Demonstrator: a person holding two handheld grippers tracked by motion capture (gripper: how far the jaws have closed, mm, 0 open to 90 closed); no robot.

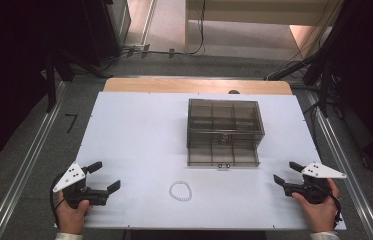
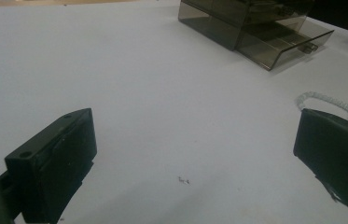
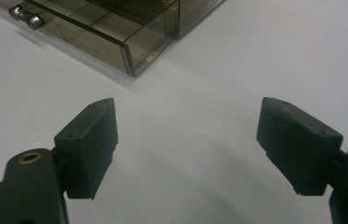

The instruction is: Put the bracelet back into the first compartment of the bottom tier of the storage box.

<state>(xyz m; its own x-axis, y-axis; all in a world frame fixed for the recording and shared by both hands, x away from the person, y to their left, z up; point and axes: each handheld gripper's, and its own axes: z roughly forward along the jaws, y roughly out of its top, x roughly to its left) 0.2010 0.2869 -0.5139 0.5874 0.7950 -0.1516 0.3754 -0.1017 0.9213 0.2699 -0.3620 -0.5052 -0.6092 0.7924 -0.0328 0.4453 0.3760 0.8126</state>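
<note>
On our white surface (image 1: 139, 130), smoky plastic drawer box (image 1: 223, 131) mid-back with bottom drawer (image 1: 223, 152) pulled out, bead bracelet (image 1: 180, 191) just in front, our left gripper (image 1: 105, 176) and right gripper (image 1: 285, 172) near the front corners, fingers spread wide, holding nothing

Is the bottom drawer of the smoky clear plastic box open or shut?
Open: the bottom drawer sticks out past the front of the smoky clear plastic box; its compartments look empty.

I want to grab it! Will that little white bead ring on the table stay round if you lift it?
Probably not: the bead ring looks like small beads on a string, so it would likely droop. It lies flat, so rolling seems unlikely. It looks light.
</note>
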